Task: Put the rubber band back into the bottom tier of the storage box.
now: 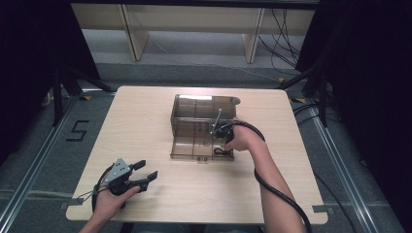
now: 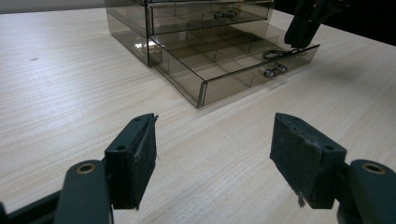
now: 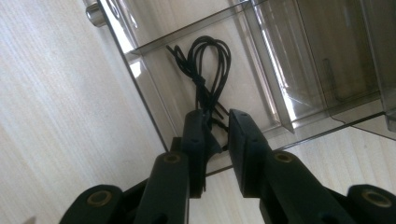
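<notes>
Black coiled cord lying in open drawer corner compartment.

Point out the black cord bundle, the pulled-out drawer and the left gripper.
black cord bundle (image 3: pixel 211 65): right gripper view, on its looped strands.
pulled-out drawer (image 2: pixel 233 85): left gripper view, on its clear front wall.
left gripper (image 1: pixel 145 170): high view, midway between its fingers.

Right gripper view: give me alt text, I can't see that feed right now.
The right gripper points down into a compartment of the pulled-out smoky clear drawer, jaws slightly apart around the tail of a coiled black cord lying on the drawer floor. Pale wooden table beside it.
</notes>
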Tool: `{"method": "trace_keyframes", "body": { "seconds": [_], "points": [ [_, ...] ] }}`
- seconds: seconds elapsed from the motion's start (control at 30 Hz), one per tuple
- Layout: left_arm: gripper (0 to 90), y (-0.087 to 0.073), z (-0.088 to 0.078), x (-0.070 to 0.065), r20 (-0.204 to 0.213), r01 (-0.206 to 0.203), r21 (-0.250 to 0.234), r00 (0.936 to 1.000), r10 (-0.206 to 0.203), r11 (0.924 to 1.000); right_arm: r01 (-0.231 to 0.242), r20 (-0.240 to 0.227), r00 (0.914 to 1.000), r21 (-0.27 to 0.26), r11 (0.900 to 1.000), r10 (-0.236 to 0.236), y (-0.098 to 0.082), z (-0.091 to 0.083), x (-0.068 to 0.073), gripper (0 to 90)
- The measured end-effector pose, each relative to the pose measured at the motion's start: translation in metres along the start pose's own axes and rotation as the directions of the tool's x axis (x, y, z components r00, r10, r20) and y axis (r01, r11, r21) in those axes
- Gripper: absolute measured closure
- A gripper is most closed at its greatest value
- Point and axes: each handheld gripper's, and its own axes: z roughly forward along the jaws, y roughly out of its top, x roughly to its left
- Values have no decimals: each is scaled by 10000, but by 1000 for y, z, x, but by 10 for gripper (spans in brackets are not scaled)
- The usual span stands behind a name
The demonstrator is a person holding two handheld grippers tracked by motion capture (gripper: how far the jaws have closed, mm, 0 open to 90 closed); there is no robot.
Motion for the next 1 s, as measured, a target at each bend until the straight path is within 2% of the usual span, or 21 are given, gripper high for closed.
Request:
{"method": "trace_keyframes", "body": {
  "seconds": [0.17,0.23,0.27,0.37,0.43,0.47,0.5,0.57,0.67,0.7,0.8,0.93,0.97,1.0],
  "points": [
    [311,0,-1,-1,-81,-40,97,10000,41,9999,-352,14,9994,-216,9991,352,-3,-7,3,748],
    [311,0,-1,-1,-84,-40,92,10000,41,9999,-245,-10,9997,-225,9994,245,-3,-8,2,742],
    [310,0,0,0,-23,-30,21,10000,30,10000,-432,21,9991,-174,9989,432,-3,-9,4,738],
    [310,0,0,0,-3,1,-12,10000,-1,10000,-445,-32,9990,-415,9981,444,-8,-15,5,727],
    [310,0,0,0,-16,-16,-13,10000,16,10000,-847,-136,9963,-368,9957,843,-11,-20,10,719],
    [310,0,0,0,-16,-16,-13,10000,16,10000,-847,-136,9963,-368,9957,843,-11,-20,10,719],
    [310,0,0,-1,-39,-38,46,10000,38,10000,-663,-354,9973,-734,9951,638,-13,-18,9,714],
    [310,0,0,-1,-41,-9,0,10000,9,10000,-714,-259,9972,-733,9947,696,-17,-22,12,701],
    [310,0,0,-1,-59,-28,31,10000,29,10000,-814,-297,9965,-1082,9908,787,-25,-25,16,690],
    [310,0,0,0,-21,-33,4,10000,33,10000,-1022,-232,9947,-1192,9876,1001,-31,-27,20,675],
    [311,0,0,-1,-100,-42,88,9999,43,10000,-919,-318,9956,-1399,9859,883,-37,-27,22,668],
    [310,0,0,-1,-55,-37,44,10000,37,10000,-1054,-290,9944,-1617,9812,1020,-50,-27,28,654],
    [311,0,0,-1,-56,20,42,10000,-20,10000,-969,-248,9953,-1673,9811,941,-52,-27,28,652],
    [311,0,0,-1,-34,130,-25,9999,-130,9999,-1119,-238,9937,-1699,9791,1095,-57,-27,31,651]
  ]
}}
